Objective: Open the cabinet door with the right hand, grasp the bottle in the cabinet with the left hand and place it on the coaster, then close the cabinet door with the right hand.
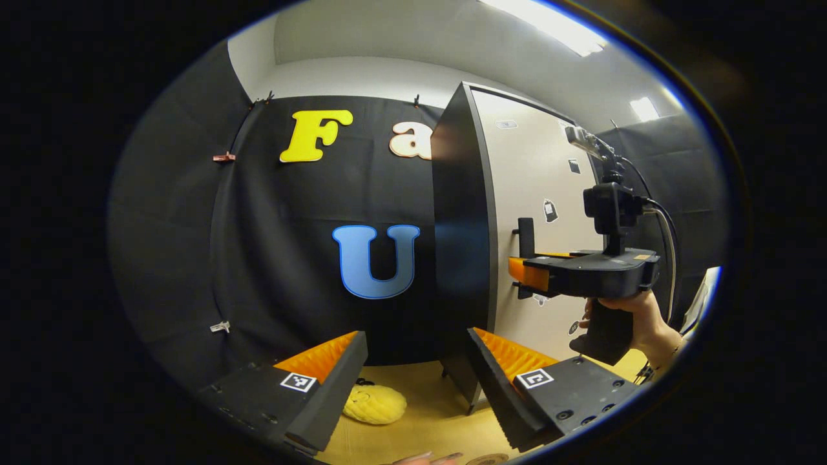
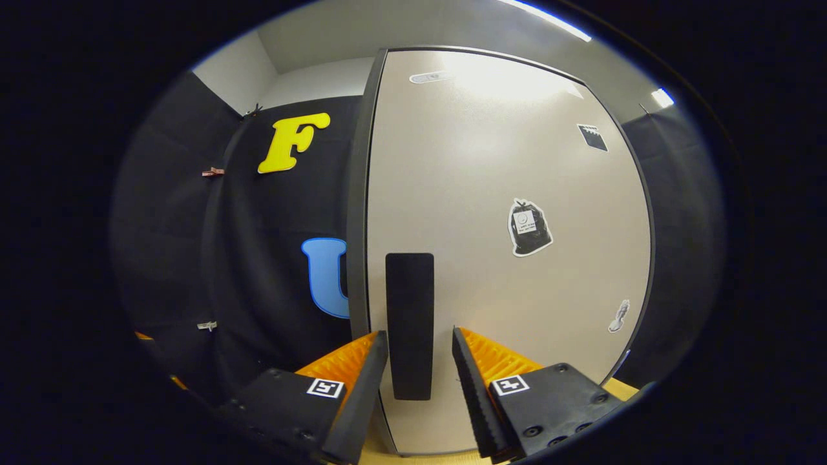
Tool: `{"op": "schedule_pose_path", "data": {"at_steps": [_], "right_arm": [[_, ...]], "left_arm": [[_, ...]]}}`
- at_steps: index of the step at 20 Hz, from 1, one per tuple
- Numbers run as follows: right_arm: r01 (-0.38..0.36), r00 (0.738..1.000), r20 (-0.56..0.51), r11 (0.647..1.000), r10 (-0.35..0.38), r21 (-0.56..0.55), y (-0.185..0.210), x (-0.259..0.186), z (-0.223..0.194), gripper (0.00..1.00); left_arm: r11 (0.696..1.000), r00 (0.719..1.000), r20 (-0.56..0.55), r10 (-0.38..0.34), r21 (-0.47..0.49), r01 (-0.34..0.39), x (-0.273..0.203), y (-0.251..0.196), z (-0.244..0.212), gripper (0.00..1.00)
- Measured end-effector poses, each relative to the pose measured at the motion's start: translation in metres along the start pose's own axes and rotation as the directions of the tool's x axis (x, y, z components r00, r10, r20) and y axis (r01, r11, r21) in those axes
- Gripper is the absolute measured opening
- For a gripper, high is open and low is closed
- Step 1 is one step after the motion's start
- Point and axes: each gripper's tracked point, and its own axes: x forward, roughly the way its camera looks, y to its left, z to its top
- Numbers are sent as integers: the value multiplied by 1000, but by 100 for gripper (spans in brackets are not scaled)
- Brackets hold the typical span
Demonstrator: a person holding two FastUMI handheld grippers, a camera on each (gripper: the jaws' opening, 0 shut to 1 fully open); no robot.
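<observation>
Right gripper view: cabinet door (image 2: pixel 504 194) shut, its upright handle (image 2: pixel 409 323) standing between the right gripper (image 2: pixel 417 349) fingers; jaws spread, a gap on each side, not yet pinching. Step in hand: opening the door. Next move calls for closing on the handle, then pulling outward along the hinge arc. Bottle presumably inside the cabinet (image 1: pixel 460 258), hidden. Left gripper view: left gripper (image 1: pixel 417 361) jaws spread, empty, waiting beside the cabinet's dark side; yellow toy (image 1: pixel 375 403) on the table (image 1: pixel 426 413) below; coaster cannot be identified with confidence
</observation>
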Motion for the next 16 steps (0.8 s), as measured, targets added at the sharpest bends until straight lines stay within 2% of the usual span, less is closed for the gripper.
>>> {"op": "schedule_pose_path", "data": {"at_steps": [1,4,5,7,9,10,11,16], "right_arm": [[-3,1000,2,1000,3,3,1,2,0,60],[-9,1000,11,1000,9,23,5,1,4,58],[2,1000,14,1000,-2,16,6,2,4,41],[11,1000,23,1000,-11,-2,3,11,1,40],[19,1000,11,1000,-19,-10,4,5,2,25],[14,1000,-11,1000,-14,-18,5,4,0,25],[3,1000,-10,1000,-3,-23,6,4,0,15],[-72,997,-22,997,72,-13,7,-17,5,15]], "left_arm": [[1000,1000,1,0,3,0,0,0,0,96],[1000,1000,-1,-5,-8,5,-1,0,-1,96],[1000,1000,-5,-2,-7,2,-1,1,-2,96],[1000,1000,-11,1,-4,-1,0,0,-3,96],[1000,1000,-14,-1,-7,1,-1,0,-3,96],[1000,1000,-16,0,-8,0,-2,0,-3,96],[1000,1000,-14,3,-8,-3,-4,0,-2,96],[1000,1000,14,14,12,-14,-7,-3,8,96]]}}
